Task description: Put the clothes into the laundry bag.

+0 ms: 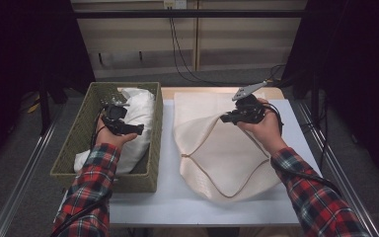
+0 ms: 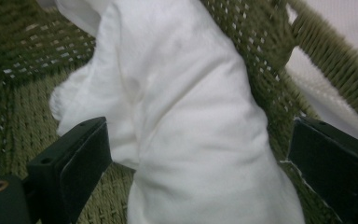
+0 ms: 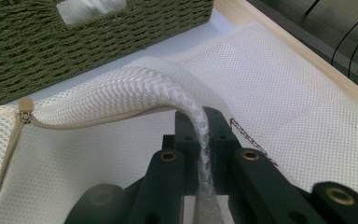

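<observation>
Dim, dark-edged room with even overhead light on the table (image 1: 197, 202); both gripper views look soft and slightly blurred.

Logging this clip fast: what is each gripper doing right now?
Left gripper: open, jaws either side of the white cloth in the basket.
Right gripper: closed on the mesh bag, lifting its flap.

A lab-like recording bay: white table (image 1: 187, 202) ringed by dark curtains (image 1: 355, 59), metal rails (image 1: 22, 177), trailing cables (image 1: 180, 54).

One woven basket (image 1: 79, 143), one white cloth (image 1: 138, 111), one mesh bag (image 1: 227, 153), two claws: left claw (image 1: 128, 129), right claw (image 1: 228, 117).
</observation>
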The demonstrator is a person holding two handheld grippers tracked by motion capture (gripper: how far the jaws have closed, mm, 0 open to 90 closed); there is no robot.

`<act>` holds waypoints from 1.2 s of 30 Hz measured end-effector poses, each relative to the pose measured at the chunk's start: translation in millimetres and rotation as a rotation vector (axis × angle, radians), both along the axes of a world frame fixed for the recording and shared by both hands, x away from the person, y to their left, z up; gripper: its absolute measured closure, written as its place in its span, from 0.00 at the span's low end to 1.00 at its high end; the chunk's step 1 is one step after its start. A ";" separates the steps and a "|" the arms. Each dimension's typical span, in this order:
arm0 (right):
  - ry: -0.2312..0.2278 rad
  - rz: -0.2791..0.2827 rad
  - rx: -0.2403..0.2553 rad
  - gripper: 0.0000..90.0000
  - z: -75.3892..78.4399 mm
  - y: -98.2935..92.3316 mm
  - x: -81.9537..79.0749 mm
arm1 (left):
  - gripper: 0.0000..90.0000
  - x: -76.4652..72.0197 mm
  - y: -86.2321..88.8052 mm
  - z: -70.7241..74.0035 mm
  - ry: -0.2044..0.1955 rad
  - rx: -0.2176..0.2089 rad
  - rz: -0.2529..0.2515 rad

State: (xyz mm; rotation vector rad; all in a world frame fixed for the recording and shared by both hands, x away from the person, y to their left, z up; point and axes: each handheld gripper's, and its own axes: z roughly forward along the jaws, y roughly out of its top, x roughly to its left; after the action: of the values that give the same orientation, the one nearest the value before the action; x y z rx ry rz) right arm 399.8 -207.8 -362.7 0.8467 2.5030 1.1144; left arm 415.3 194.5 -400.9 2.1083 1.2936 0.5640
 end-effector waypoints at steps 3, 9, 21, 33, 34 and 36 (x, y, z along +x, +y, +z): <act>-0.003 0.001 -0.006 0.95 -1.4 0.7 0.1 | 0.06 2.0 -3.1 -7.9 0.017 0.013 0.005; 0.000 -0.002 -0.005 0.95 -2.0 -1.8 1.7 | 0.05 9.5 -8.0 -18.1 0.082 0.056 -0.014; 0.000 -0.004 -0.006 0.95 -2.7 -2.6 5.8 | 0.00 20.6 -8.6 -30.5 0.182 0.071 -0.024; -0.007 -0.033 -0.022 0.95 -0.3 -1.7 7.4 | 0.00 31.1 -14.7 -40.6 0.254 0.101 -0.052; -0.006 -0.033 -0.024 0.95 -0.4 -1.6 7.4 | 0.00 31.5 -15.1 -42.0 0.247 0.102 -0.048; 0.003 -0.024 -0.011 0.95 -1.1 -1.9 7.9 | 0.00 31.8 -15.5 -43.3 0.252 0.112 -0.052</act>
State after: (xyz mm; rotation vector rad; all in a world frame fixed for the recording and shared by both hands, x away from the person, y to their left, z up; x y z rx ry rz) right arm 407.8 -209.7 -363.8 0.8738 2.4927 1.0913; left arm 447.1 179.0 -444.2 2.3585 1.3648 0.3649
